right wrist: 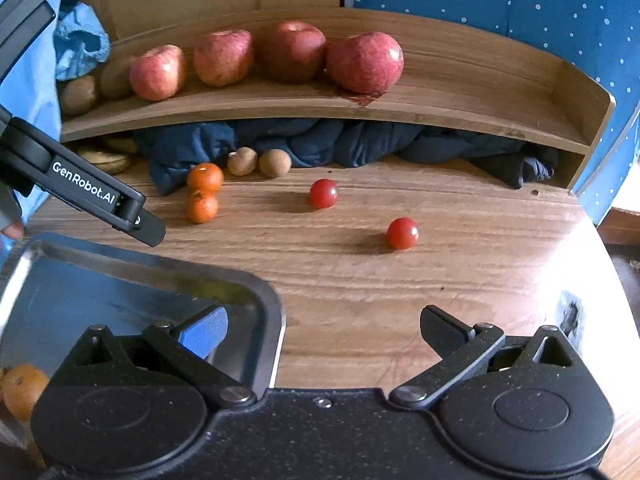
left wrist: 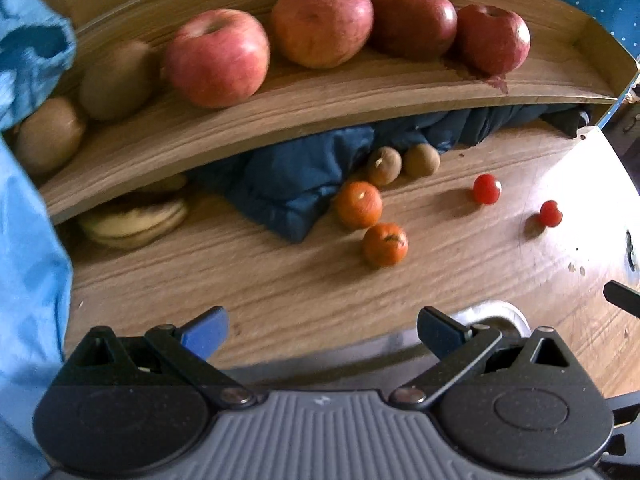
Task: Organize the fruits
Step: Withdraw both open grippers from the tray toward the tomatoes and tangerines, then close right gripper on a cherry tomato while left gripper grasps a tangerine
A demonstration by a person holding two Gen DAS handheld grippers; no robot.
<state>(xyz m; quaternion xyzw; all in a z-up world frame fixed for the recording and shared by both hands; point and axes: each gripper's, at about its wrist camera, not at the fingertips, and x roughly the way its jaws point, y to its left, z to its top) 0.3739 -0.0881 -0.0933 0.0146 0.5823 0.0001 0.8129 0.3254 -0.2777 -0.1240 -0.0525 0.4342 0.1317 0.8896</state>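
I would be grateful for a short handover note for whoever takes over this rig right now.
Left gripper: open, empty, above the near table edge.
Right gripper: open, empty, over the corner of the shiny metal tray.
Done: one orange mandarin lies in the tray.
Left on the wooden table: two orange mandarins, two red cherry tomatoes, two small brown round fruits.
Four red apples and brown kiwis sit on the wooden shelf.
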